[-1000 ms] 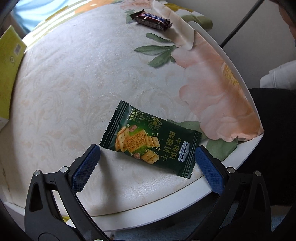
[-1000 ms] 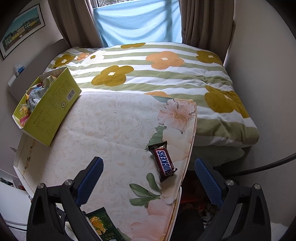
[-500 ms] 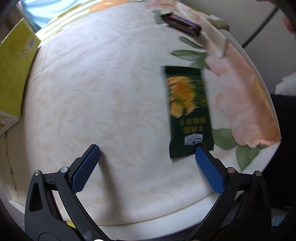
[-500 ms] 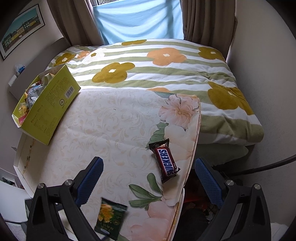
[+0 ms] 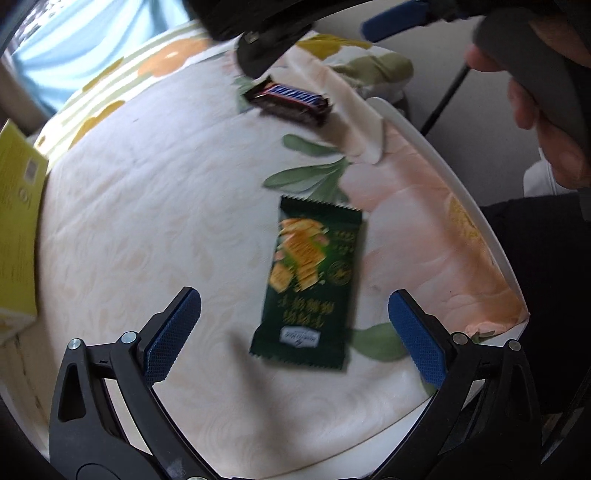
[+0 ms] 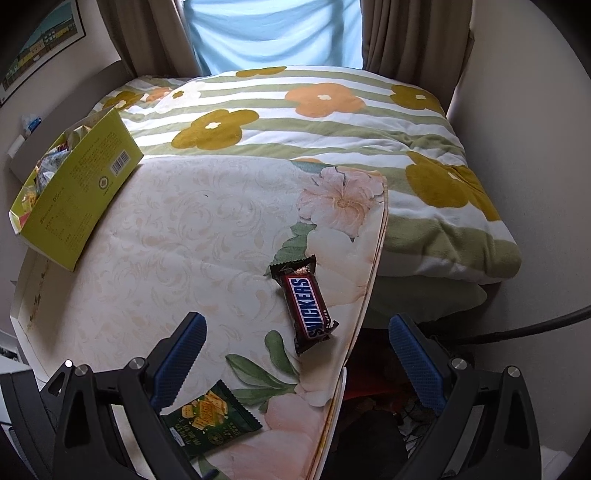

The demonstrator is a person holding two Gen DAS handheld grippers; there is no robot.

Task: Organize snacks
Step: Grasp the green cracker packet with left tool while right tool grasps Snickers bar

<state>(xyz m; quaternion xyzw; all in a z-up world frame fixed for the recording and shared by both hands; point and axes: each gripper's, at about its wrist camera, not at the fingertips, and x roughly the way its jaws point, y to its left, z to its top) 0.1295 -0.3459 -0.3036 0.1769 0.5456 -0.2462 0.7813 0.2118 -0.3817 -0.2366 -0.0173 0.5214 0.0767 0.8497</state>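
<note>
Two snacks lying on the flowery table

The left gripper [image 5: 293, 332] is hanging wide open over the green cracker packet [image 5: 310, 284]. A chocolate bar [image 5: 290, 101] is lying farther back. A yellow box [image 5: 16, 236] is sitting at the left edge

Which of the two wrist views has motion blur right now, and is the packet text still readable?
Left wrist view: smeared, the green cracker packet print is unreadable and the Snickers bar soft. Right wrist view: sharp, the bar's logo reads cleanly, with strong fisheye bending at the edges and daylight from the window.
</note>
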